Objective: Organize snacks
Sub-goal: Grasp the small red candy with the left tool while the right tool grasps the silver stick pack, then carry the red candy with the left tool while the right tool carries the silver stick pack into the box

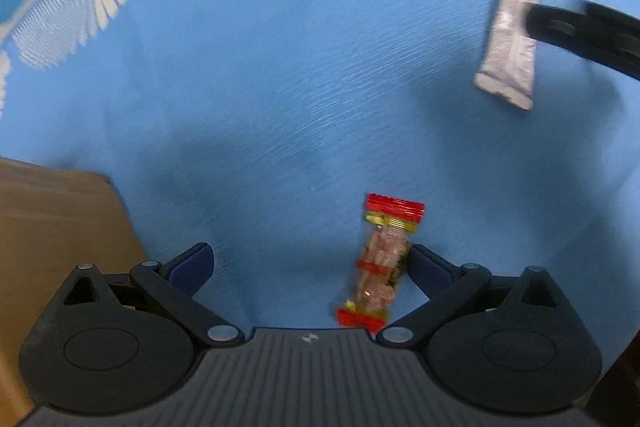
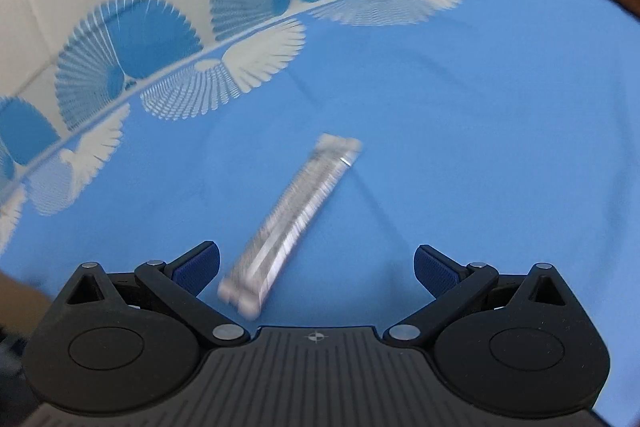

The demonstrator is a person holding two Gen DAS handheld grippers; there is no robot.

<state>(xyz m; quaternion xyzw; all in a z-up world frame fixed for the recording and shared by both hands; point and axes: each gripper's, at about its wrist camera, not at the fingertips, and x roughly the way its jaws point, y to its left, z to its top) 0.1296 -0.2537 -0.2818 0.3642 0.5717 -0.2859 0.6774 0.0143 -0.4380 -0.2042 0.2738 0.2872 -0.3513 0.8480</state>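
Left gripper (image 1: 310, 263): my fingers wide, red-ended snack (image 1: 380, 263) against the right finger.
Right gripper (image 2: 316, 263): fingers wide around silver bar (image 2: 288, 227) on the blue cloth (image 2: 480, 147).

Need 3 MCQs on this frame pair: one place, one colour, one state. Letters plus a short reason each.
1. In the left wrist view, where is the red-ended clear snack packet?
A. Beside the right finger of the left hand-held gripper
B. On the brown cardboard box
C. Under the silver foil snack bar

2. What colour is the tablecloth under the snacks?
A. Green
B. Blue
C. Red

3. How do the jaws of the right hand-held gripper stand?
A. Shut on the bar
B. Shut on nothing
C. Open

Answers:
1 A, it lies against that finger's inner side.
2 B, blue with a white fan border.
3 C, the fingers stand wide apart, with the bar between them.
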